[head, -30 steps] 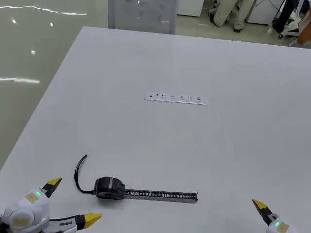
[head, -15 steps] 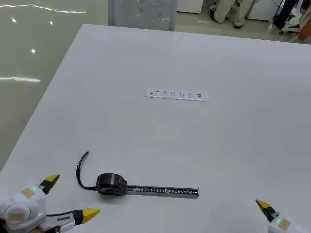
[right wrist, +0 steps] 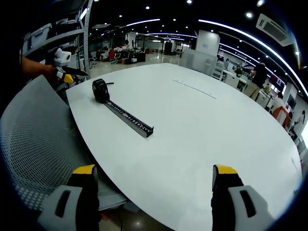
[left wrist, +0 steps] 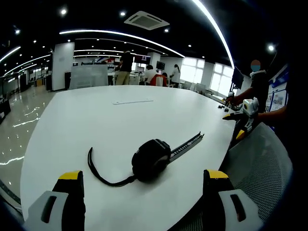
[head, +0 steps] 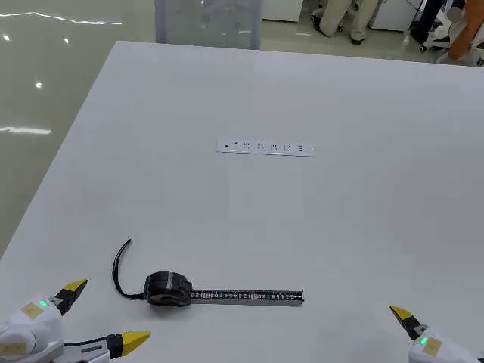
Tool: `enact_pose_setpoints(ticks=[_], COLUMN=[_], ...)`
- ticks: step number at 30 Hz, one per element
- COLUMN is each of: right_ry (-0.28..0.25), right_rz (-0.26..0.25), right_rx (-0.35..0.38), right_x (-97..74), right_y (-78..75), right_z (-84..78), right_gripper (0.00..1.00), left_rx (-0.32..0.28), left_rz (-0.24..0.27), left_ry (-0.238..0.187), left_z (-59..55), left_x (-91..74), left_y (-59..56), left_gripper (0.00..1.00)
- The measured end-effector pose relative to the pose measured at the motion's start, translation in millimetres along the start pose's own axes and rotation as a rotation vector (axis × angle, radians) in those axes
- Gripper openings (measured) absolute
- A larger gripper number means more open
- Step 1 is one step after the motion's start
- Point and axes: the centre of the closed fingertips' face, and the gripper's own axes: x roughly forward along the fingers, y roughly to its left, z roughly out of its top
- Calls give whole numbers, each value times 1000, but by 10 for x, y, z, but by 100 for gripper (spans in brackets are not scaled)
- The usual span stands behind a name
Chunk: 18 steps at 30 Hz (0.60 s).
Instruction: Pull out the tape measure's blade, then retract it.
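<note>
A black tape measure lies near the front of the white table, its blade drawn out to the right and its black wrist strap curling off to the left. My left gripper hovers open at the lower left, just in front of the case, holding nothing. Over at the lower right my right gripper is open too, well off from the blade's hooked end. The case lies at the far end of the blade in the right gripper view.
A white power strip lies flat mid-table. A mesh chair back stands at the table's near edge. People stand beyond the far edge. A glossy floor runs along the left.
The picture has shifted a little with the head. Both grippers have dropped slightly toward the bottom edge. The tape measure and its blade lie as before.
</note>
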Motion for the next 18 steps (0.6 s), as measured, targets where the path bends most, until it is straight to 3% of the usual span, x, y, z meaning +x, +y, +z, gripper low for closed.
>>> enact_pose_setpoints(ticks=[5, 18], right_ry=[-10, -21], right_rz=[-10, 5], right_rx=[8, 9], right_x=[-40, -36], right_y=[-40, -46], right_z=[41, 97], right_gripper=[100, 100], left_rx=[3, -3], left_rz=[-4, 10], left_ry=[13, 10], left_z=[-49, -30], left_x=[26, -20], left_y=[4, -3], left_gripper=[100, 100])
